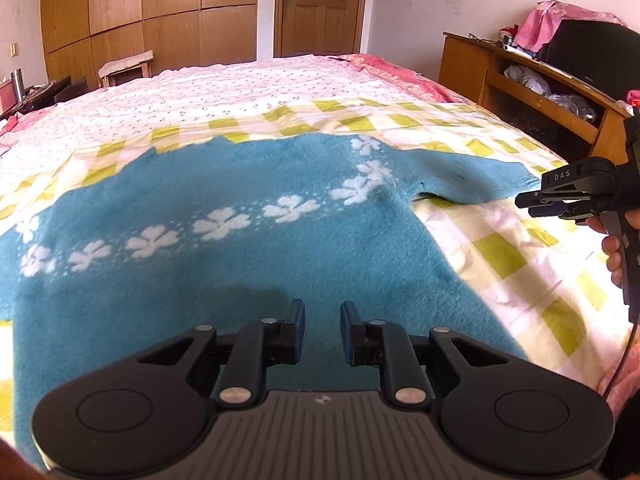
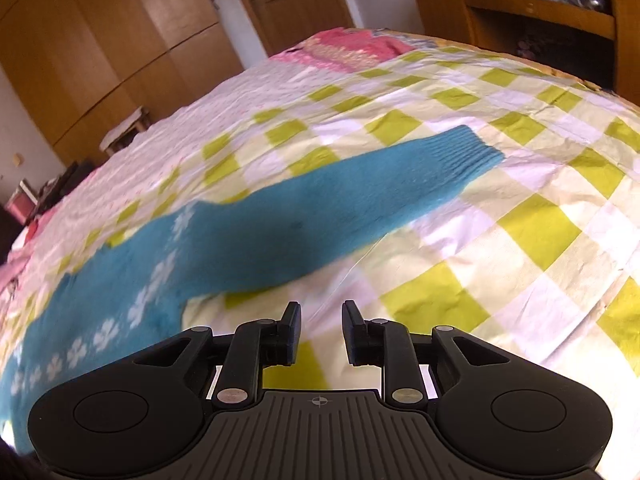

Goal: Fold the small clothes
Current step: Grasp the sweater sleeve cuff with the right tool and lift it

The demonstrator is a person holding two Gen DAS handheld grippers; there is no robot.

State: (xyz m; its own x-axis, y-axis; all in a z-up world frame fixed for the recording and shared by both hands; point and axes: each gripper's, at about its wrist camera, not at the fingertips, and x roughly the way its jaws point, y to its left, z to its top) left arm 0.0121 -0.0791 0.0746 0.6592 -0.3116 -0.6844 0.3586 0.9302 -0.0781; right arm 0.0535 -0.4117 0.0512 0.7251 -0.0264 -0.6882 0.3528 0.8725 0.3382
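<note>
Left wrist view: the left gripper hovers over the teal sweater spread on the checked bedsheet, jaws narrowly parted and empty. Right of the sweater's sleeve, the right gripper also gapes slightly, holding nothing.

Bed — checked sheet under blue sweater.

The fuzzy teal sweater with white flower print runs off the left edge and under the left claw in the left wrist view. In the right wrist view its flowers are smeared. Only fingers of the person's right hand show.
</note>
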